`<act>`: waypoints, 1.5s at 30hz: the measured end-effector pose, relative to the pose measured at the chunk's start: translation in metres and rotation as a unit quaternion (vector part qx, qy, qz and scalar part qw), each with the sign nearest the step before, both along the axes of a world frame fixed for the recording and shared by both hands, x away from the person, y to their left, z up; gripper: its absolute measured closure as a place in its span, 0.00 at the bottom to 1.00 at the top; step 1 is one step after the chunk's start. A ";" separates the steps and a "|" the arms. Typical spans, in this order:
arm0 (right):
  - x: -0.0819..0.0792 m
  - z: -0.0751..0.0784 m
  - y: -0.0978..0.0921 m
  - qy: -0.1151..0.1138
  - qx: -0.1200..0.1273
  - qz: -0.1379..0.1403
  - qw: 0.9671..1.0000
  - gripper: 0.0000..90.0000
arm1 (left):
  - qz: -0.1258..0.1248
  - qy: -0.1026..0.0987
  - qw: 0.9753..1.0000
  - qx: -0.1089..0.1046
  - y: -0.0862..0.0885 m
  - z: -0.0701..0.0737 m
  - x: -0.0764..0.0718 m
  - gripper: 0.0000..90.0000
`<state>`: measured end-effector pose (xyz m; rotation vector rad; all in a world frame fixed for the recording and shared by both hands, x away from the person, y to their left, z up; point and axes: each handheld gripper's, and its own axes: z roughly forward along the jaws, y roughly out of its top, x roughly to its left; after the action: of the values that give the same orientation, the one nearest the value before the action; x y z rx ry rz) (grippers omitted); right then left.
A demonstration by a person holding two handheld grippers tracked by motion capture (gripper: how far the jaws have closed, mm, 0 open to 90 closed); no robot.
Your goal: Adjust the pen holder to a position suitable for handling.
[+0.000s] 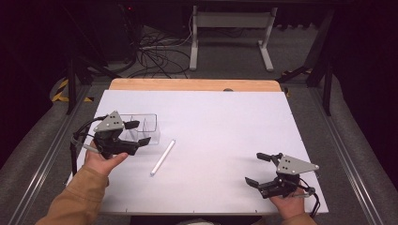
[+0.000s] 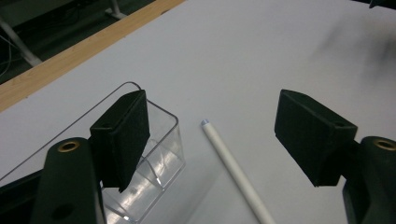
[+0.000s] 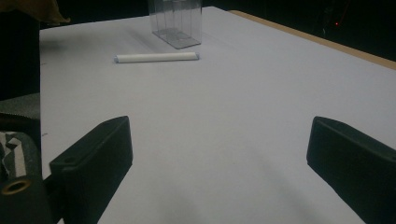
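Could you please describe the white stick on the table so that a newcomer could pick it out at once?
On the white table, look toward its left half, beside the clear plastic box near the left tongs. The white stick lies flat just right of that box: slim, opaque, loose on the surface.

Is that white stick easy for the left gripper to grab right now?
Probably yes. The left gripper is open, the stick lies bare on the table just beside it, and the clear box stands off to one side.
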<state>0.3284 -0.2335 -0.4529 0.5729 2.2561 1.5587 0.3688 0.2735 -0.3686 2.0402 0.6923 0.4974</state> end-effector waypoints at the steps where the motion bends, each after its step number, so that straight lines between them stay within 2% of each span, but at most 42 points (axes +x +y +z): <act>1: 0.000 0.000 0.000 0.000 0.000 0.001 1.000 0.08 | -0.002 0.002 1.000 0.005 0.000 0.000 0.000 0.31; 4: 0.000 0.000 0.001 0.003 0.000 0.002 1.000 0.08 | -0.001 -0.003 1.000 0.029 -0.001 -0.001 0.002 0.33; 5: 0.000 0.000 0.000 0.003 -0.003 0.004 1.000 0.08 | -0.002 -0.009 0.999 0.050 -0.003 -0.002 0.003 0.33; 6: 0.000 0.000 0.001 0.003 -0.003 0.005 1.000 0.08 | -0.002 -0.009 0.999 0.050 -0.003 -0.002 0.003 0.34; 8: 0.000 -0.001 0.001 0.002 -0.001 0.006 1.000 0.08 | -0.009 -0.010 0.998 0.069 -0.003 -0.001 0.004 0.35; 10: 0.000 -0.001 0.001 0.004 -0.001 0.007 1.000 0.08 | -0.019 -0.006 0.997 0.081 -0.004 0.000 0.007 0.36; 16: 0.000 -0.001 0.002 0.003 -0.007 0.010 1.000 0.08 | -0.025 0.025 0.993 0.111 -0.003 0.004 0.018 0.40; 23: 0.000 -0.001 0.003 0.009 -0.007 0.014 1.000 0.08 | -0.022 0.060 0.990 0.127 0.002 0.008 0.031 0.44; 31: 0.000 -0.002 0.004 0.013 -0.003 0.019 1.000 0.08 | -0.017 0.102 0.986 0.134 0.006 0.006 0.046 0.46; 35: 0.000 -0.002 0.004 0.014 -0.003 0.020 1.000 0.08 | -0.019 0.108 0.982 0.151 0.004 0.004 0.052 0.47; 36: 0.000 -0.002 0.004 0.014 -0.003 0.021 1.000 0.08 | -0.023 0.108 0.980 0.166 0.002 0.003 0.055 0.47; 38: 0.001 -0.002 0.004 0.015 -0.003 0.021 1.000 0.08 | -0.023 0.105 0.978 0.179 0.001 0.002 0.057 0.47; 41: 0.001 -0.002 0.004 0.018 -0.006 0.020 1.000 0.08 | -0.025 0.103 0.977 0.185 -0.001 0.002 0.058 0.48; 43: 0.001 -0.002 0.003 0.018 -0.008 0.020 1.000 0.08 | -0.025 0.103 0.975 0.195 -0.002 0.001 0.060 0.48; 45: 0.001 -0.002 0.003 0.017 -0.008 0.021 1.000 0.08 | -0.023 0.104 0.975 0.196 -0.002 0.001 0.061 0.48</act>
<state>0.3293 -0.2300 -0.4547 0.5567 2.3179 1.5607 0.4298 0.2711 -0.3681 2.5007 0.7105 0.4222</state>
